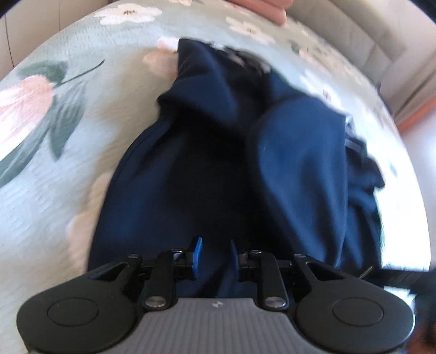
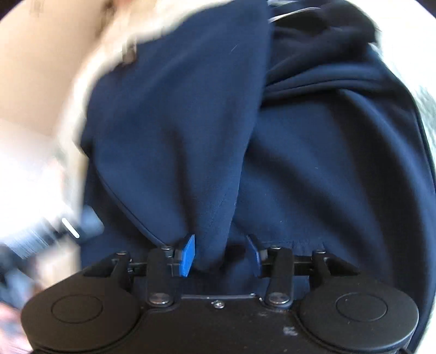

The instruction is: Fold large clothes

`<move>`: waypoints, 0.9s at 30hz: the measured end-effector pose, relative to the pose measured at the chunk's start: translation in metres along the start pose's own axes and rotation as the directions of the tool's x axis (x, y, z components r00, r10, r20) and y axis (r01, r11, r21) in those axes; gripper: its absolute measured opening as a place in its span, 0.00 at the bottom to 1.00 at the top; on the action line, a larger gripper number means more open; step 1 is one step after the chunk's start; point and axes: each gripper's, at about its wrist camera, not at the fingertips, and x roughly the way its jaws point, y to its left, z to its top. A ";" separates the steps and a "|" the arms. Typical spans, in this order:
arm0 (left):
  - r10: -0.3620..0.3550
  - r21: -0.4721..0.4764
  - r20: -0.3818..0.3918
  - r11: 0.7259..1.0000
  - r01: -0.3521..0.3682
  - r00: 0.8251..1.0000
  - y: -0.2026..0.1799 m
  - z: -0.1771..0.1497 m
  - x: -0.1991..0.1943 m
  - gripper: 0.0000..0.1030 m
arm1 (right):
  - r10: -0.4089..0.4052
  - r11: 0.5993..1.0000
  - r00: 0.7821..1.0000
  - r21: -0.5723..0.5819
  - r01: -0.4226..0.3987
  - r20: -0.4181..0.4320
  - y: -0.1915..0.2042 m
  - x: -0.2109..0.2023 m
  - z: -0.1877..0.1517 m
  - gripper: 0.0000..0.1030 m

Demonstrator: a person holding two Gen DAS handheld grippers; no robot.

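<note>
A large navy garment [image 1: 218,152] lies bunched on a floral bedspread [image 1: 54,130], with one thick fold laid over its right half. My left gripper [image 1: 215,256] hangs low over the garment's near end. Its blue pads [image 1: 197,254] stand a little apart, with navy cloth in the gap and no clear pinch. In the right wrist view the same garment [image 2: 299,163] fills the picture. My right gripper [image 2: 221,254] is open, and a loose ridge of the cloth [image 2: 212,245] rises between its pads without being pressed.
Folded pink cloth [image 1: 261,8] lies at the far end of the bed, with a beige padded headboard [image 1: 354,30] behind it. The other gripper and a hand [image 2: 32,245] show as a blur at the left of the right wrist view.
</note>
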 end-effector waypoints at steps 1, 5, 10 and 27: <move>0.001 0.027 -0.025 1.000 0.000 1.000 0.003 -0.006 -0.003 0.32 | -0.011 1.000 1.000 -0.016 0.012 0.014 -0.005 -0.012 -0.003 0.50; 0.092 0.214 -0.124 0.975 -0.064 0.988 -0.007 -0.035 -0.012 0.54 | -0.145 0.979 0.986 -0.154 0.131 -0.079 -0.024 -0.020 -0.028 0.55; 0.161 0.198 -0.183 0.972 -0.124 0.970 0.009 -0.057 -0.030 0.54 | -0.260 0.948 0.958 -0.218 0.230 -0.120 -0.039 -0.038 -0.056 0.47; 0.084 -0.272 -0.311 0.946 -0.173 0.947 0.110 -0.111 -0.064 0.67 | -0.256 0.966 0.930 -0.040 0.255 -0.265 -0.122 -0.083 -0.114 0.70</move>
